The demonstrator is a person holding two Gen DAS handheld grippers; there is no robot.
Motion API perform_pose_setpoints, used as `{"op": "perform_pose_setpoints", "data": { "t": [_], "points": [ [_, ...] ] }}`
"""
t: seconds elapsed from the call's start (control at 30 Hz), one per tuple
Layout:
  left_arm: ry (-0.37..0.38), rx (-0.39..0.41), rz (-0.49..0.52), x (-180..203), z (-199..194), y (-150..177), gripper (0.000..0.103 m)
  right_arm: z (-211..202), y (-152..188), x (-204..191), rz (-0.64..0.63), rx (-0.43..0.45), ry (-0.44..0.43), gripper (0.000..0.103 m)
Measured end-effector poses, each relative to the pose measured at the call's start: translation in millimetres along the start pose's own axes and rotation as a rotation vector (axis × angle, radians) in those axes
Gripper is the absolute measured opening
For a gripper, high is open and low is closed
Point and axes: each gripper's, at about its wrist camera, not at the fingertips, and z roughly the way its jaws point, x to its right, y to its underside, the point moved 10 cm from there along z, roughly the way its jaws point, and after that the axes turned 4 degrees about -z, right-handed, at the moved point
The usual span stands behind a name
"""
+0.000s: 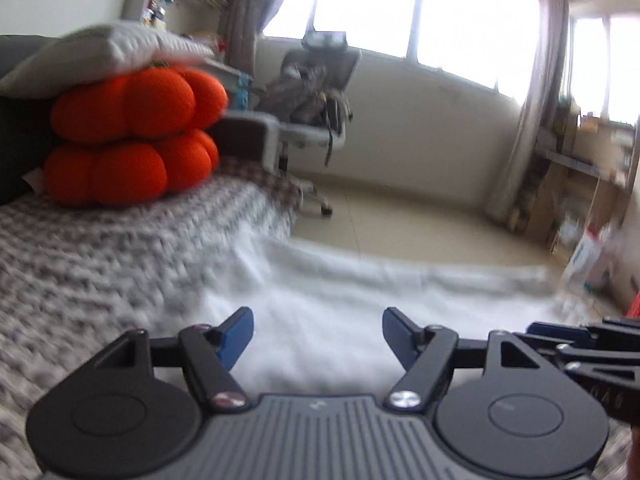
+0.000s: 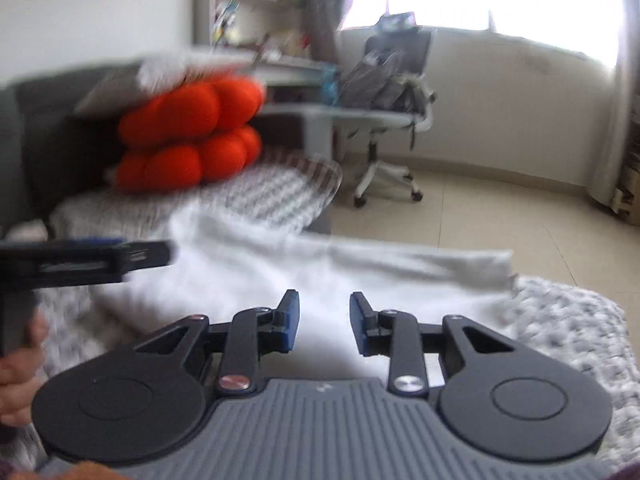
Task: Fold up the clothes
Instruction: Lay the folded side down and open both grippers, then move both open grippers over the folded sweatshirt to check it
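Two stacked bright orange, lobed, knitted cushions [image 1: 132, 136] sit at the far left on a grey-and-white chunky knitted blanket [image 1: 80, 256] that covers the seat, and they serve here as the landmark. A pale grey quilted pillow [image 1: 108, 50] lies on top of the orange cushions, touching them.

To the right of the cushions and nearer the cameras, a white soft garment [image 1: 328, 304] lies spread flat on the blanket, its far edge running along the seat's front edge above the beige tiled floor [image 1: 420, 220].

The left gripper [image 1: 318, 330] hangs over the near part of the garment, right of and below the cushions; its blue-padded jaws stand wide apart with nothing between them.

Farther right, the right gripper [image 2: 324, 320] is also above the white cloth, its blue pads parted and empty. In the right wrist view a hand [image 2: 18, 376] grips the left tool's handle.

Beyond the cushions, to their right across the floor, stands a white-based swivel office chair [image 1: 316, 100] with grey clothing draped over it.
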Motion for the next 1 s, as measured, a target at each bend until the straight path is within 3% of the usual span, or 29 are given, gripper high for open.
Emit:
{"op": "perform_pose_setpoints", "data": {
  "t": [0.1,0.2,0.4,0.83,1.0],
  "points": [
    [-0.024,-0.02,0.011,-1.7,5.0,3.3,0.071,14.5,24.8,-2.7,-0.01,-0.083,0.001,0.032],
    [-0.037,-0.062,0.008,-3.3,11.4,9.8,0.072,14.2,24.8,-1.4,-0.003,-0.075,0.0,0.031],
    [-0.057,-0.029,0.056,6.6,4.9,13.2,0.072,13.6,24.7,1.2,0.009,-0.06,-0.001,0.032],
    [-0.083,-0.061,0.074,7.6,18.1,17.4,0.076,9.0,27.5,13.0,0.124,-0.04,-0.073,0.032],
    [-0.084,-0.077,0.072,6.9,21.4,17.5,0.078,10.6,27.5,5.3,0.066,-0.053,-0.006,0.032]
  ]
}}
